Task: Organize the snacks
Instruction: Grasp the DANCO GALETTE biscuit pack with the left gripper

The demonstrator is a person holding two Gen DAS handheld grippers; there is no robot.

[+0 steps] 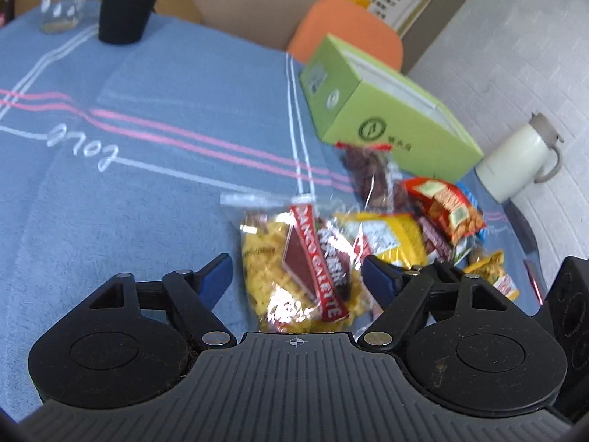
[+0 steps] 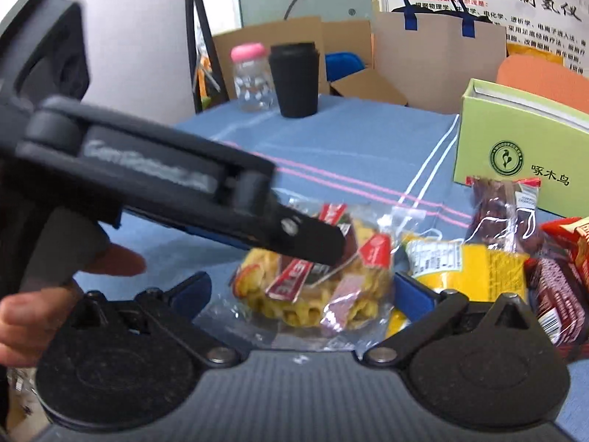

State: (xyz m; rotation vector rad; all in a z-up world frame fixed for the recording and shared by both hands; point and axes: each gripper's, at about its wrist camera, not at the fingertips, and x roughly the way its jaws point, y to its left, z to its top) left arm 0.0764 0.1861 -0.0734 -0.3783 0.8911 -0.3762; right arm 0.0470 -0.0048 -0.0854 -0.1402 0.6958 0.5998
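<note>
Left wrist view: both the left gripper (image 1: 298, 276) and right gripper (image 2: 302, 294) are spread, straddling the clear zip bag of yellow snacks (image 1: 294, 269) near the table's right edge; risk: closing together may tear the thin film.

A blue tablecloth (image 1: 154, 169) carries pink and white stripes and white lettering. The clear zip bag (image 1: 294, 269) holds yellow snacks and red-and-white wrappers. Beside it lie a yellow packet (image 1: 397, 239) and a red-orange packet (image 1: 445, 206). The box (image 1: 386, 118) is lime green, the cup (image 2: 294, 79) black, the jar's lid (image 2: 248, 51) pink.
</note>
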